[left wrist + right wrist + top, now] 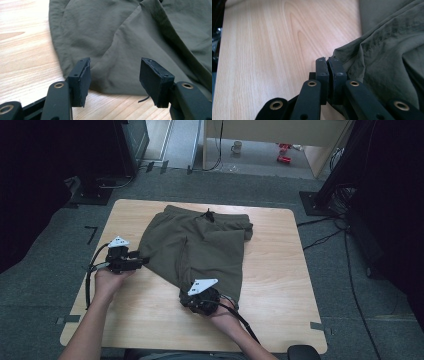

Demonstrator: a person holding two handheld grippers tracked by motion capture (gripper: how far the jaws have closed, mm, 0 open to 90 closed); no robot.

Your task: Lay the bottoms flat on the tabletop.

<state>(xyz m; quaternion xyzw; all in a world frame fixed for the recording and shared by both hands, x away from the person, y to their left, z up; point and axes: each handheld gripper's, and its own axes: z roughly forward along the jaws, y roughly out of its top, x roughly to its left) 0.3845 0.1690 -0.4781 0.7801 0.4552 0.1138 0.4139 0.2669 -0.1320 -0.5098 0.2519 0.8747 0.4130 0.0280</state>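
One pair of olive shorts (200,247) — spread flat on the middle of the wooden table (280,285), waistband at the far edge, one drawstring knot dark at its centre; one leg lies folded over the other.

Two hand-held grippers. Right gripper (192,300) — at the near hem of the shorts, jaws pressed together on a pinch of the olive fabric, seen close in the right gripper view (327,62). Left gripper (145,261) — at the left hem, jaws apart, the hem's edge lying between and just beyond the two pads (83,75), neither pressing on it.

Two hands, one per gripper; two trailing cables.

Beyond the table: grey carpet, one mug (236,147) on the floor.
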